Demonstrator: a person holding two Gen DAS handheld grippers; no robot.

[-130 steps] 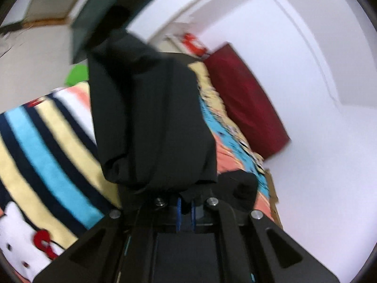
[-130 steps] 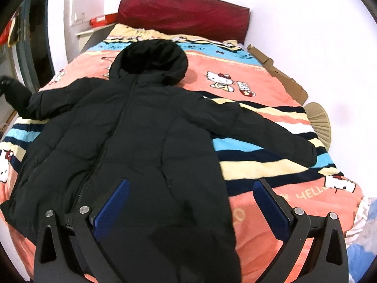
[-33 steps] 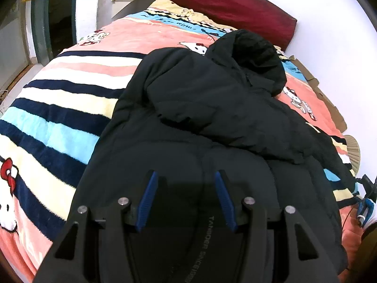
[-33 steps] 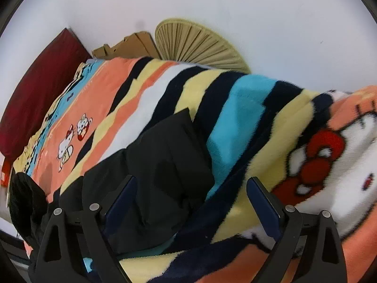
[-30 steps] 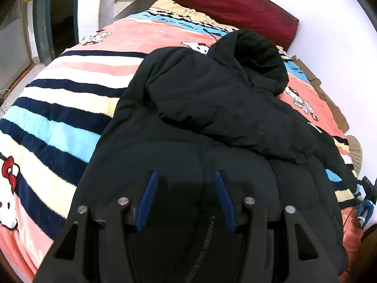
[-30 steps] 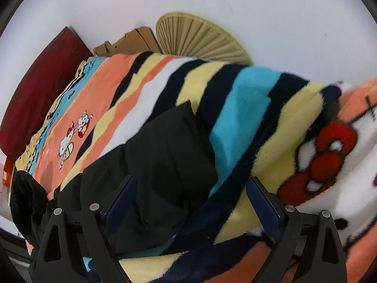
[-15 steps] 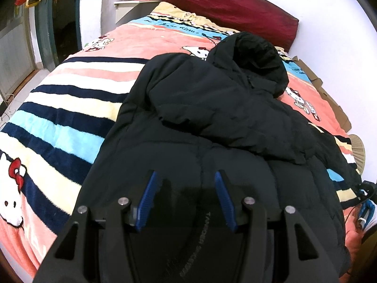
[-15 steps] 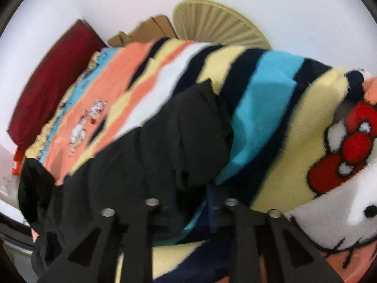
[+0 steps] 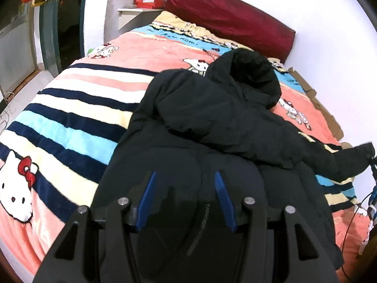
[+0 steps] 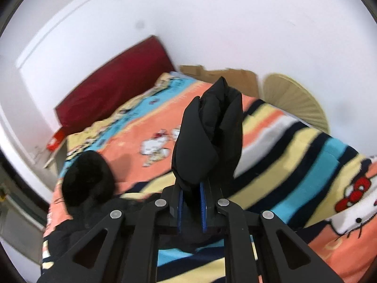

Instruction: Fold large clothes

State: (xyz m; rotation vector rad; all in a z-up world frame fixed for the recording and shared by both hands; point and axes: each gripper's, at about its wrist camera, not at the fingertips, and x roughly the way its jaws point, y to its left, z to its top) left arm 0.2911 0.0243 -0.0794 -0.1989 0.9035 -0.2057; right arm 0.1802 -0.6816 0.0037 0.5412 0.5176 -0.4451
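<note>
Blue-padded tongs of the right gripper (image 10: 191, 208) are shown clenched on the cuff of the jacket's sleeve (image 10: 209, 136), which is bunched between the pads and raised clear of the blanket (image 10: 294, 165). The left gripper (image 9: 186, 200) is held with its jaws apart over the jacket's lower body; whether fabric is touched there cannot be told, and nothing is seen pinched between its pads.

The black hooded jacket (image 9: 212, 127) is taken as the landmark. It is laid front-up on the striped cartoon-cat blanket, hood (image 9: 254, 70) toward the head of the bed. One sleeve is seen already folded across its chest (image 9: 200, 108); the other sleeve, at its far side, is the one gripped.

The step in hand is judged to be the folding-in of the second sleeve. The next move is expected to call for the cuff to be carried across the jacket's chest and laid flat over the first sleeve, with the grip kept firm, since padded fabric may slip or spring back.

Beyond the jacket's hood a dark red headboard cushion (image 9: 231, 21) is set against the wall. Beside the jacket's gripped sleeve, cardboard (image 10: 226, 76) and a pale folding fan (image 10: 297, 101) lie at the bed's edge. A cable (image 9: 353, 214) is seen near the jacket's hem corner; it might be snagged.
</note>
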